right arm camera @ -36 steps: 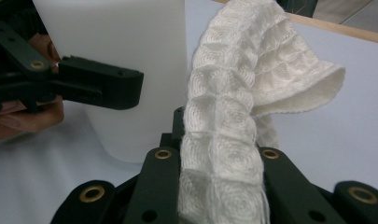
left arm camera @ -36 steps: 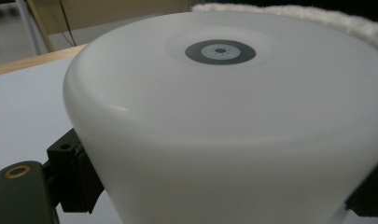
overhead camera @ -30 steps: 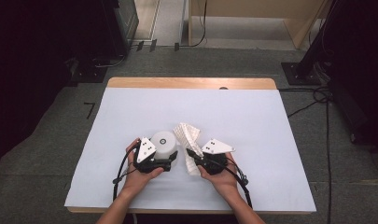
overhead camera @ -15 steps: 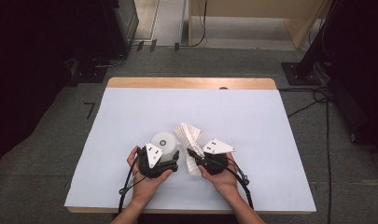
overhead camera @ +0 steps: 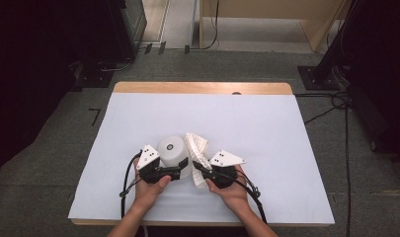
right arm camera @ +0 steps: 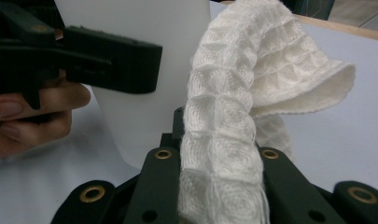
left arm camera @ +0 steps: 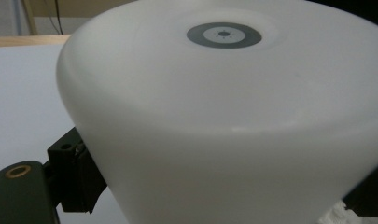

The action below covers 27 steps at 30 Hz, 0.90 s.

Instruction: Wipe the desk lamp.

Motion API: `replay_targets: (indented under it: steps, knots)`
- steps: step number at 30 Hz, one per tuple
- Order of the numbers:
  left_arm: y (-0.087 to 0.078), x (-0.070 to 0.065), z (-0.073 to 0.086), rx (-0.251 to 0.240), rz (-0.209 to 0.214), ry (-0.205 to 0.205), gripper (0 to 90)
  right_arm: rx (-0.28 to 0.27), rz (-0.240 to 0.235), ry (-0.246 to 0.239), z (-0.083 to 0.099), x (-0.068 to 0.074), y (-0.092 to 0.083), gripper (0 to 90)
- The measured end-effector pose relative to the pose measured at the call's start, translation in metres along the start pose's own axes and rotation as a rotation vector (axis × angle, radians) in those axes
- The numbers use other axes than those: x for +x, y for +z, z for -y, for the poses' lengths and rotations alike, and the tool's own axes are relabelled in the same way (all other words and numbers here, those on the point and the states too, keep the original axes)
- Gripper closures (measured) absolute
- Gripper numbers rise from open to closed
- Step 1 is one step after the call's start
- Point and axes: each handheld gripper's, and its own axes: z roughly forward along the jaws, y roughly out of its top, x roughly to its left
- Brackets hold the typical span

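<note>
cup braced upside down while the cloth is brought to its side

the white cup (overhead camera: 172, 150) stands upside down on the near middle of the white table cover (overhead camera: 266, 128), its base with a grey ring mark facing up. judged from that pose, it is turned over and steadied so that its outer wall can be wiped; with the mouth down it sits broad and stable and offers its whole flank to the cloth.

the white waffle-weave cloth (overhead camera: 197, 150) rises just to the right of the cup, bunched into a narrow upright strip. in the right gripper view it leans against the cup wall and a loose flap curls off to the far side; gathered this way it makes a firm pad rather than a floppy sheet.

the left gripper (overhead camera: 180, 167) straddles the cup near its rim. its jaws stand part way open and have just been closing, with the cup between them; in the left gripper view the black pads sit at either flank of the wall, seemingly touching it, which reads as a light bracing hold.

the right gripper (overhead camera: 198, 169) is clamped tight on the lower end of the cloth, the fabric pinched between its narrow jaws and standing up out of them.
</note>
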Motion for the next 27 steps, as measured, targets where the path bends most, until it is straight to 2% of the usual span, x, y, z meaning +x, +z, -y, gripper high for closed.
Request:
replay_targets:
  steps: [4, 6, 7, 8, 9, 15, 17, 18, 20, 24, 27]
  knots:
    - [0.004, -0.004, 0.003, 0.034, 0.040, 0.033, 8.5, -0.019, 0.009, -0.003, -0.003, -0.001, -0.004, 78.9]
    - [0.007, -0.010, 0.005, 0.055, 0.044, 0.068, 8.4, -0.034, 0.017, -0.006, -0.006, -0.002, -0.007, 78.9]
    - [0.007, -0.010, 0.005, 0.055, 0.044, 0.068, 8.4, -0.034, 0.017, -0.006, -0.006, -0.002, -0.007, 78.9]
    - [0.010, -0.015, 0.006, 0.072, 0.042, 0.105, 8.4, -0.050, 0.027, -0.014, -0.010, -0.002, -0.012, 78.9]
    - [0.010, -0.016, 0.007, 0.080, 0.044, 0.120, 8.4, -0.057, 0.031, -0.017, -0.011, -0.002, -0.013, 79.0]
    - [0.010, -0.017, 0.004, 0.074, 0.053, 0.122, 8.4, -0.077, 0.032, -0.023, -0.015, -0.003, -0.019, 79.0]
    - [0.008, -0.014, 0.002, 0.063, 0.053, 0.107, 8.5, -0.060, 0.027, -0.020, -0.012, -0.003, -0.016, 79.0]
    - [0.005, -0.009, -0.002, 0.041, 0.061, 0.076, 8.4, -0.045, 0.029, -0.032, -0.010, -0.002, -0.013, 79.0]
    - [0.002, -0.006, -0.004, 0.028, 0.059, 0.061, 8.4, -0.026, 0.026, -0.037, -0.008, -0.001, -0.010, 79.0]
    - [-0.001, -0.003, -0.007, 0.013, 0.058, 0.054, 8.5, -0.001, 0.017, -0.033, -0.005, -0.002, -0.006, 79.0]
    - [0.001, -0.006, -0.006, 0.020, 0.060, 0.065, 8.4, 0.001, 0.025, -0.025, -0.005, -0.002, -0.006, 79.0]
